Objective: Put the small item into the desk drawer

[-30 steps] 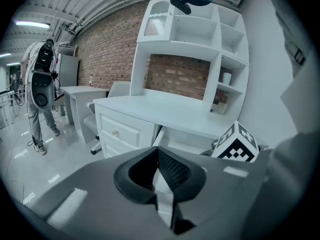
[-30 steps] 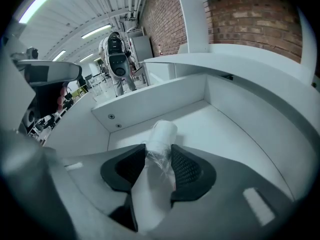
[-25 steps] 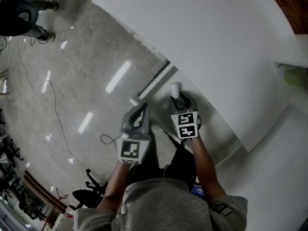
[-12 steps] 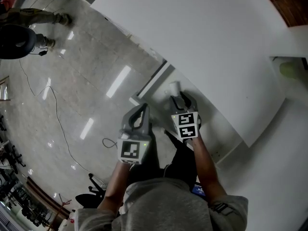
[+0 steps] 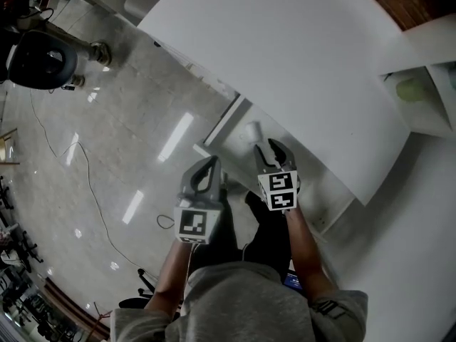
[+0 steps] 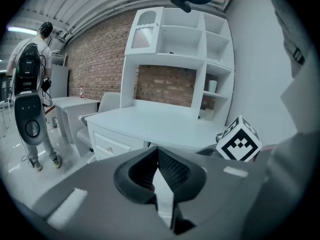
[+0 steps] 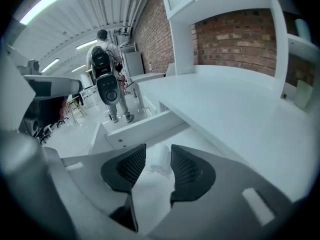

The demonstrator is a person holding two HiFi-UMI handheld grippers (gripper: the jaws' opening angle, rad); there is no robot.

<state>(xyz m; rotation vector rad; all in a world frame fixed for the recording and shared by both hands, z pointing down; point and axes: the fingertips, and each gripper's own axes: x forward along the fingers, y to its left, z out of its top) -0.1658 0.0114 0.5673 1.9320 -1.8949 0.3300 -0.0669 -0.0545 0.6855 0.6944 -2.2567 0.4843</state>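
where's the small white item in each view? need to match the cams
Head view: small white item at centre, lying in the open drawer just below the desk edge.
Left gripper view: not in it.
Right gripper view: low centre, on the drawer floor.
Shared landmark: the white desktop, visible in all three views.
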